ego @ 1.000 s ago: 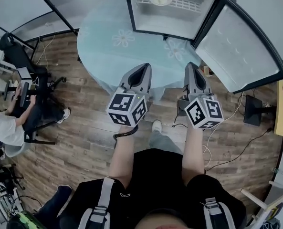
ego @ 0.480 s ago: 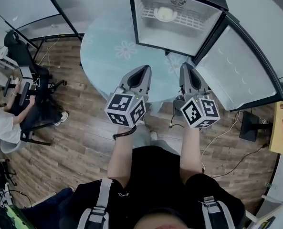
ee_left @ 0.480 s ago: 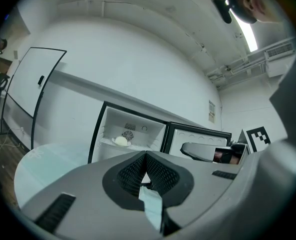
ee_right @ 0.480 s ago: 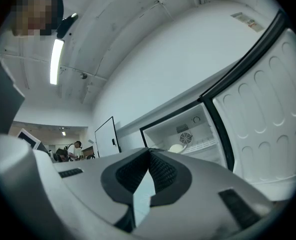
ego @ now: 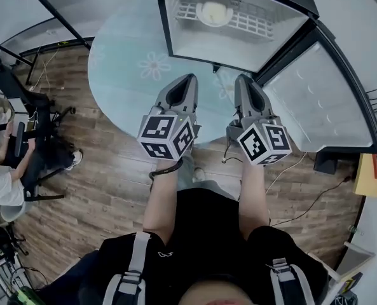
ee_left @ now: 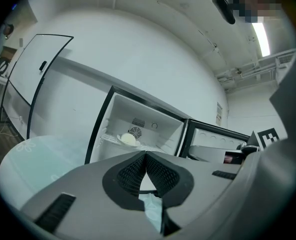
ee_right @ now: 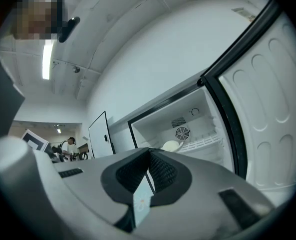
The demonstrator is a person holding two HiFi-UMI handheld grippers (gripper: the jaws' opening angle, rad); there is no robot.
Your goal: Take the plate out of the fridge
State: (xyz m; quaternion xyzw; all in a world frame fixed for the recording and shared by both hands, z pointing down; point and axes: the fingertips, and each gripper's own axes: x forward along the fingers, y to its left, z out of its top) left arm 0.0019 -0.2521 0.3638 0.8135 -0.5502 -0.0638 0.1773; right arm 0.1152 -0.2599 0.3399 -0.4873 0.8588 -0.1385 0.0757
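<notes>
A small white fridge (ego: 175,30) stands open on a round table, its door (ego: 318,100) swung out to the right. On its wire shelf sits a pale plate (ego: 214,13), also seen as the plate (ee_left: 128,139) in the left gripper view and the plate (ee_right: 171,145) in the right gripper view. My left gripper (ego: 186,83) and right gripper (ego: 242,82) hover side by side over the table's near edge, pointing at the fridge and well short of it. Both are shut with nothing between their jaws.
The round table (ego: 121,75) has a light blue cloth with flower prints. A person sits at a desk chair (ego: 23,151) at the far left. Cables lie on the wooden floor (ego: 315,189) to the right. A whiteboard (ee_left: 38,79) stands left of the fridge.
The view has shifted forward and left, so the fridge and table sit closer beneath me. Both grippers have moved a little up toward the fridge, still shut.
</notes>
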